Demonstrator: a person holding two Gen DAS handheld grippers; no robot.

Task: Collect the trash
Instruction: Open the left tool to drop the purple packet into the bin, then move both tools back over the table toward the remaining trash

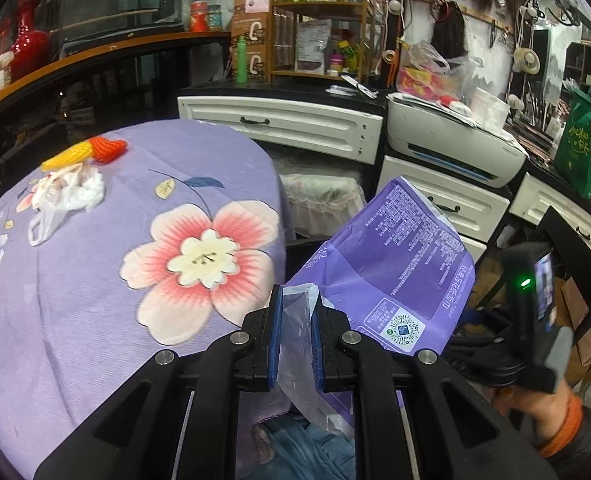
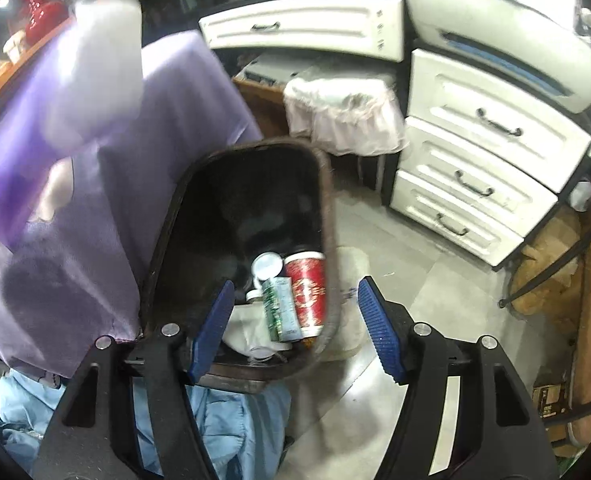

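Observation:
My left gripper [image 1: 297,328] is shut on a purple plastic tissue wrapper [image 1: 395,264], held beyond the right edge of the purple flowered tablecloth [image 1: 95,300]. A crumpled white plastic bag [image 1: 65,196] and a yellow and orange foam net [image 1: 85,151] lie at the cloth's far left. My right gripper [image 2: 295,320] is open and empty above a dark waste bin [image 2: 327,200] on the floor. The bin holds a red paper cup [image 2: 307,292], a green tube and white lids. The wrapper appears blurred at the upper left of the right wrist view [image 2: 95,68].
White drawer units [image 2: 483,152] and a printer [image 1: 451,140] stand beyond the bin. A covered stool [image 2: 343,108] sits behind the bin. A cluttered black counter and wooden shelf run along the back. The right hand-held device [image 1: 535,304] shows at the right.

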